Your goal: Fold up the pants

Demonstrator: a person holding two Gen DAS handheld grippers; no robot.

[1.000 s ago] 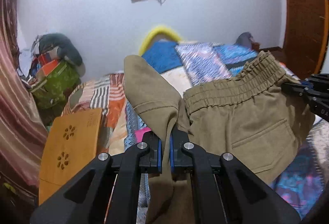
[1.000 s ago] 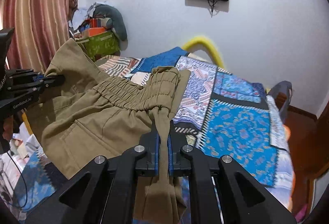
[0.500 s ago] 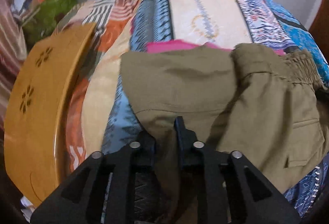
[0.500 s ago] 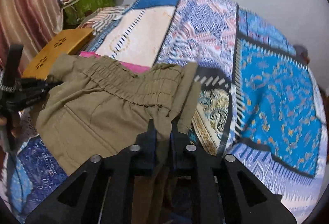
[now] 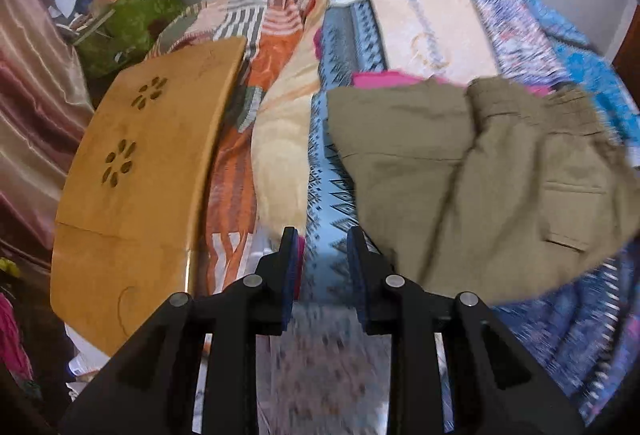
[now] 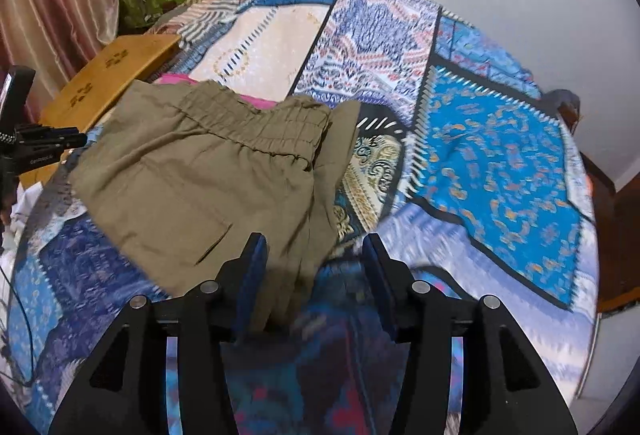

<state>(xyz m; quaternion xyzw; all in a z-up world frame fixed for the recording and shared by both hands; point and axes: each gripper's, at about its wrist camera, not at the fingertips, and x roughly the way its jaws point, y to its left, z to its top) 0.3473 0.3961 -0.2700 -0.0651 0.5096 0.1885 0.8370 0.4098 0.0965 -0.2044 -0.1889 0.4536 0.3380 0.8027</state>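
Pants, olive, lie bunched on the bed over a patchwork quilt, elastic waistband at the far edge, a back pocket slit facing up. A pink cloth peeks out from under the far edge.

Left tool: fingers parted, nothing between them, only quilt shows in the gap. Pants sit just to the right of it and further out; the right finger's tip is at the pants' near left edge, contact unclear through blur. In the right view the left tool shows at the pants' left corner.

Right tool: spreading apart right now. The pants' near right corner lies in the gap, closer to the left finger; pads don't press it, the right finger stands clear over quilt. Most of the pants lie up and left of this tool.

Wooden board with flower cutouts rests on the left side of the bed, apart from the pants. Green bag by the wall, curtain left.
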